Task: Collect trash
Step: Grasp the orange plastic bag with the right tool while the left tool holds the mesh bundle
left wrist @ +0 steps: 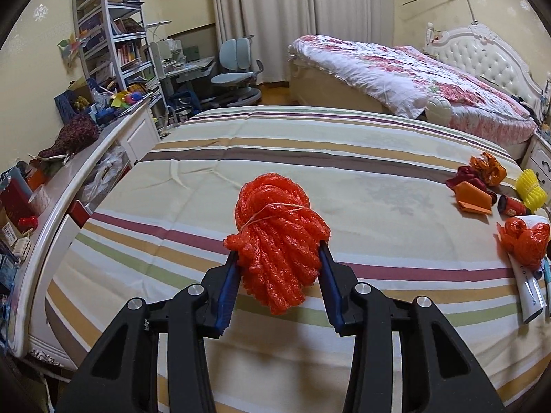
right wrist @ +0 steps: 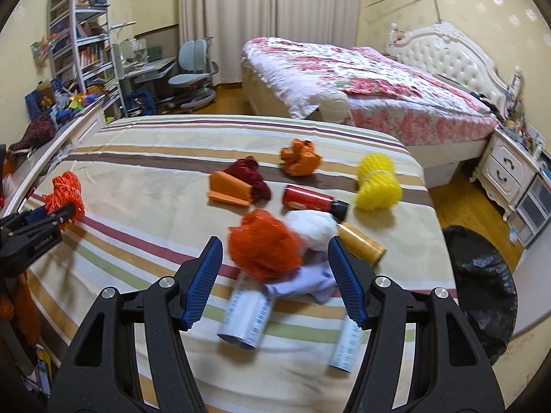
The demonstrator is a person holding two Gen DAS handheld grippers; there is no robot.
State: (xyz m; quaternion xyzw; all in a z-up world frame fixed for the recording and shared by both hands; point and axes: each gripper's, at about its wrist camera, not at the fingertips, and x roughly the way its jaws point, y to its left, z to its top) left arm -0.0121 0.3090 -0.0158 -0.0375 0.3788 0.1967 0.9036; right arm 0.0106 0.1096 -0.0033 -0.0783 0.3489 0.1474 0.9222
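My left gripper [left wrist: 279,258] is shut on a red foam net bundle [left wrist: 275,237] and holds it above the striped bed [left wrist: 206,179]; it shows at the left of the right wrist view [right wrist: 65,194]. My right gripper [right wrist: 273,254] is open above a pile of trash: an orange-red net ball [right wrist: 263,246], a white wad [right wrist: 311,227], a pale cloth [right wrist: 303,284] and two white tubes [right wrist: 246,318]. Beyond lie a red can [right wrist: 308,201], a yellow foam net [right wrist: 377,182], an orange crumpled wrapper [right wrist: 299,158], an orange box [right wrist: 229,191] and a tan cylinder [right wrist: 361,242].
A bin lined with a black bag [right wrist: 482,282] stands on the floor right of the bed. A cluttered white shelf ledge [left wrist: 69,186] runs along the left. A second bed [right wrist: 361,82], a nightstand [right wrist: 506,168], a desk chair [right wrist: 193,72] and a bookshelf [right wrist: 75,34] stand behind.
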